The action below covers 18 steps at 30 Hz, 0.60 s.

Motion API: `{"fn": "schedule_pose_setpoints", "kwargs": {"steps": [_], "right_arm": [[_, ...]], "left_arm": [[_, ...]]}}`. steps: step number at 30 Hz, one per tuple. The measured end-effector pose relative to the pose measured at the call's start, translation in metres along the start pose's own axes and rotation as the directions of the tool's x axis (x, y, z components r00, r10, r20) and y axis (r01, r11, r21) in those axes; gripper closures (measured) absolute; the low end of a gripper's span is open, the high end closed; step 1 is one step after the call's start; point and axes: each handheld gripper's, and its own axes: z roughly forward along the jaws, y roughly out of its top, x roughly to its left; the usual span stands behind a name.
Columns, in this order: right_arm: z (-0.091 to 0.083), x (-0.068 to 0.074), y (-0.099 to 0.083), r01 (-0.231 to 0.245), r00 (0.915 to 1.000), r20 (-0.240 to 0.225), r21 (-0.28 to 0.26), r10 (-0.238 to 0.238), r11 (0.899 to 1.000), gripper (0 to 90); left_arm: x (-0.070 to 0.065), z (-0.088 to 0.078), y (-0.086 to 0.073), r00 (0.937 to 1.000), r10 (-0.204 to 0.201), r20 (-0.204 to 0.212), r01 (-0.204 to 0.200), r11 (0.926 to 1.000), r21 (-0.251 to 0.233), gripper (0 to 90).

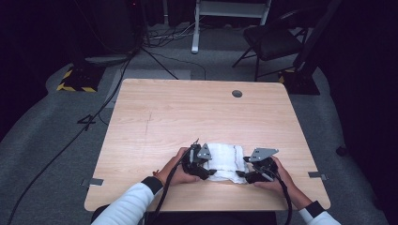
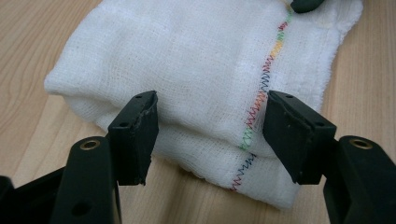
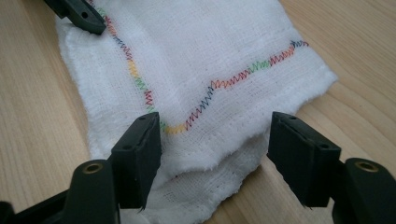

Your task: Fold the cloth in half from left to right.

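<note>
- Folded white cloth with multicoloured zigzag stitching lies flat on the wooden table, near the person's edge.
- Left gripper: jaws apart, astride the cloth's folded edge, pads not pressing it.
- Right gripper: jaws spread wide over the cloth's corner, gripping nothing.

Light wood counter on grey carpet floor; black chair far right; cables left; surroundings dark.
</note>
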Motion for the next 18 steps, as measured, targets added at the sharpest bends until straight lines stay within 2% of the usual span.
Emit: {"fn": "schedule_pose_setpoints", "kwargs": {"steps": [2,8,13,18], "right_arm": [[-0.001,0.001,-0.001,-0.007,1.0000,0.003,-0.003,0.007,1.000,35.6],[-0.001,0.000,0.000,-0.007,1.0000,0.001,0.005,0.007,1.000,35.6],[-0.004,0.001,0.002,0.007,0.9999,0.015,0.003,-0.007,1.000,35.4],[-0.016,-0.003,0.006,-0.003,0.9993,0.036,-0.059,0.005,0.998,35.1]], "left_arm": [[0.000,-0.001,0.000,0.9999,-0.014,0.004,0.014,0.9999,0.005,34.7],[-0.001,-0.005,0.003,0.9999,0.001,-0.012,-0.001,0.9998,0.022,26.0],[0.002,-0.015,0.005,0.9996,0.016,-0.022,-0.016,0.9997,0.016,22.1],[0.003,-0.026,0.003,0.9984,0.005,-0.056,-0.006,1.0000,-0.007,21.9]]}}
